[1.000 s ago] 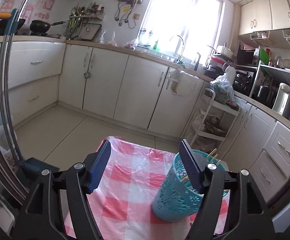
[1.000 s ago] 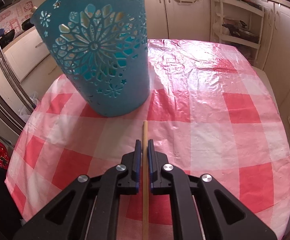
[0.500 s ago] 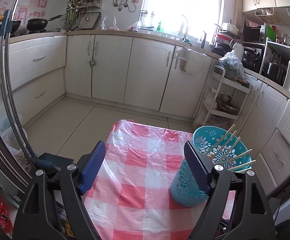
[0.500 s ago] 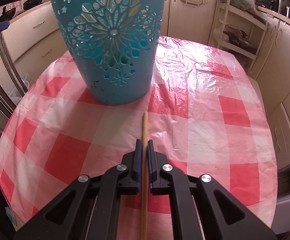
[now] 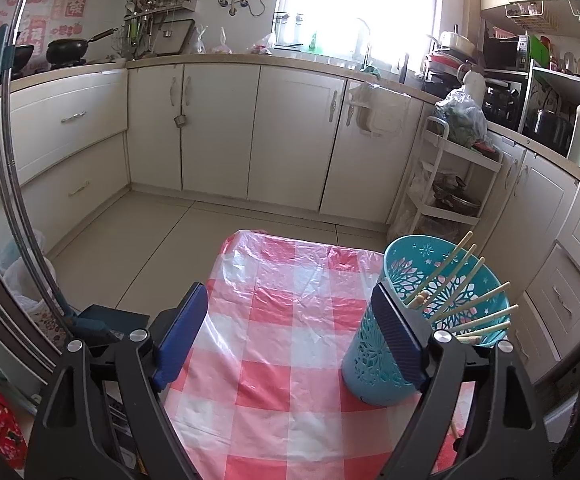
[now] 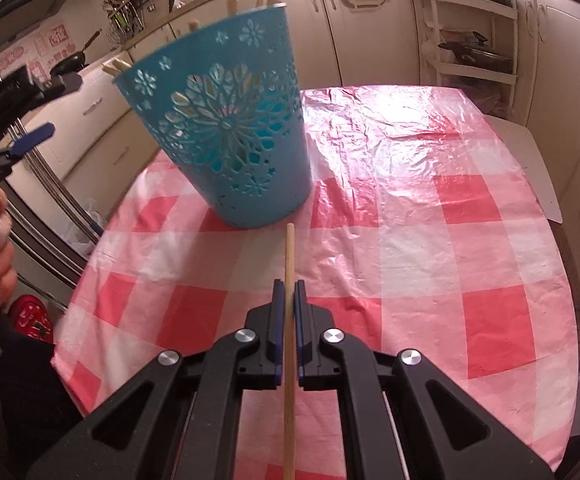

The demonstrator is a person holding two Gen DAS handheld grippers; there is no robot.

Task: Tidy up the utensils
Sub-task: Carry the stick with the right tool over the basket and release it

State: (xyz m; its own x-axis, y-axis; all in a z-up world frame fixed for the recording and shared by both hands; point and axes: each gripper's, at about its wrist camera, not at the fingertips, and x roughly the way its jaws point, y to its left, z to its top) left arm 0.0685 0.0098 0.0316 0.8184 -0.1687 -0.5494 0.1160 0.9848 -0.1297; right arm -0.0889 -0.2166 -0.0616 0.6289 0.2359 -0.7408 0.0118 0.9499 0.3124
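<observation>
Cream kitchen cabinets (image 5: 218, 128) ringed a tiled floor (image 5: 138, 240); a table wore a crinkled, glossy red-and-white checked plastic tablecloth (image 6: 410, 208); on it stood a teal perforated plastic utensil holder (image 6: 226, 128), round and tapered, with wooden chopsticks (image 5: 462, 284) fanned inside; the left gripper (image 5: 290, 328) gaped wide beside it; the right gripper (image 6: 286, 312) pinched one slim wooden chopstick (image 6: 289, 256), its tip near the holder's base.
</observation>
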